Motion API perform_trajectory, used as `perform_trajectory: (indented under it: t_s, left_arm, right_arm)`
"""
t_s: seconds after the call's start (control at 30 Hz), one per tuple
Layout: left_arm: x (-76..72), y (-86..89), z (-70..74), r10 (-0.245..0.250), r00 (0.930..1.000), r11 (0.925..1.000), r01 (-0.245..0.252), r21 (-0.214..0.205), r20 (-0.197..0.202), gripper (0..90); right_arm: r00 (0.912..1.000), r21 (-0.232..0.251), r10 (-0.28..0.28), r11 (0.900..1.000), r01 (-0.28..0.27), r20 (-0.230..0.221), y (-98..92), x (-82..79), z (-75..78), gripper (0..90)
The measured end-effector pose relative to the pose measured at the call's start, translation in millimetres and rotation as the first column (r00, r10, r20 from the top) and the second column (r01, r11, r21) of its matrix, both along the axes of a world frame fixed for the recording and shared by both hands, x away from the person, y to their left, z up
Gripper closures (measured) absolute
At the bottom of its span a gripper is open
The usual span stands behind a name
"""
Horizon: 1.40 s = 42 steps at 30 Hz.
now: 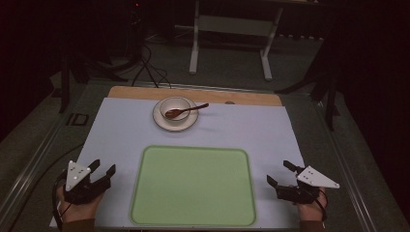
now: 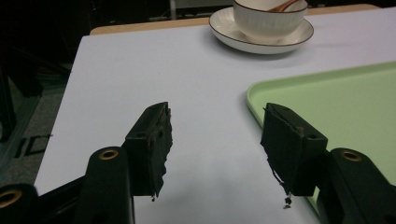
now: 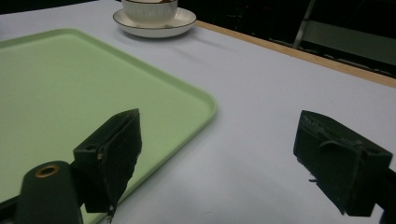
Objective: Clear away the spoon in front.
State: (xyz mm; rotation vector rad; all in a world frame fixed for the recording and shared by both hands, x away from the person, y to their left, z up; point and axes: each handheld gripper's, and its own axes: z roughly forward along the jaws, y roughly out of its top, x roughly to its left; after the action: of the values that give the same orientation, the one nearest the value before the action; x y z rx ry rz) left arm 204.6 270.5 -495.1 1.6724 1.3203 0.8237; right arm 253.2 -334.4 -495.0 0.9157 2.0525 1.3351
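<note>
A white bowl [image 1: 174,108] stands on a white saucer [image 1: 162,123] at the far middle of the table, with a brown wooden spoon [image 1: 191,109] resting in it, handle pointing right. A light green tray [image 1: 193,186] lies bare at the near middle. My left gripper [image 1: 103,168] rests at the near left beside the tray, jaws open with nothing between them. At the near right my right gripper [image 1: 279,173] stands open and holds nothing. The left gripper view looks along my left gripper [image 2: 215,140] toward the bowl [image 2: 268,18] and the tray [image 2: 336,98]. The right gripper view has the tray [image 3: 70,79] and saucer [image 3: 154,25].
A pale lilac mat [image 1: 125,130] covers the table, with a wooden strip [image 1: 241,96] along its far edge. Beyond the table stand a white metal frame [image 1: 232,34] and cables [image 1: 150,67] on the dark floor.
</note>
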Motion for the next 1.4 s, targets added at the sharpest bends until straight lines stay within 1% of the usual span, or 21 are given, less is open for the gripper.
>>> perform_trajectory:
  t_s: [0.07,0.17,0.37,0.57,0.67,0.77,0.87,0.97,1.17,1.4]
  left_arm:
    - [0.3,-1.5,0.1,0.001,1.0,0.9999,-0.001,0.01,-0.001,40.2]
    - [0.5,-1.6,0.0,0.002,1.0,1.0,-0.002,0.002,-0.001,37.7]
    - [0.7,-0.7,-0.3,0.008,1.0,1.0,-0.008,-0.006,-0.002,37.5]
    - [0.4,-0.5,1.4,0.01,0.9999,0.9999,-0.01,-0.011,-0.002,37.8]
    - [3.1,0.5,3.9,0.004,1.0,0.9989,-0.004,-0.046,-0.005,37.8]
    - [6.5,0.4,4.6,0.006,0.9999,0.9985,-0.006,-0.055,-0.013,37.6]
    - [10.7,-2.9,8.7,0.003,0.9999,0.9986,-0.003,-0.054,-0.011,37.0]
    - [14.8,-7.8,14.9,-0.018,0.9998,0.9993,0.018,-0.033,-0.004,37.0]
    - [20.6,-12.8,23.8,-0.038,0.9993,0.9987,0.038,-0.033,0.007,36.6]
    - [26.2,-19.3,36.6,-0.057,0.9978,0.9978,0.058,-0.031,0.034,36.4]
  right_arm:
    - [1.0,0.0,0.001,1.0,-0.001,0.001,-0.2,-0.5,0.0,14.9]
    - [1.0,0.004,0.001,1.0,-0.001,0.001,-0.4,-0.3,0.1,14.9]
    - [0.9999,-0.009,0.015,0.9998,-0.015,-0.002,3.7,0.2,-0.1,14.9]
    - [0.9999,-0.008,0.013,0.9999,-0.013,-0.002,2.7,0.9,-0.3,14.9]
    - [0.9999,-0.008,0.014,0.9999,-0.014,-0.002,3.2,0.8,-0.3,14.9]
    - [0.9999,-0.002,0.013,0.9999,-0.013,-0.001,3.1,0.7,-0.1,14.9]
    - [1.0,-0.003,0.009,1.0,-0.009,0.002,3.0,0.8,0.0,14.9]
    - [1.0,0.0,0.005,1.0,-0.005,-0.002,2.5,0.5,-0.4,14.9]
    - [1.0,-0.005,0.004,1.0,-0.004,-0.001,3.6,-0.1,-0.4,14.9]
    - [1.0,-0.011,0.003,0.9999,-0.003,-0.001,3.4,-0.1,-0.3,14.9]
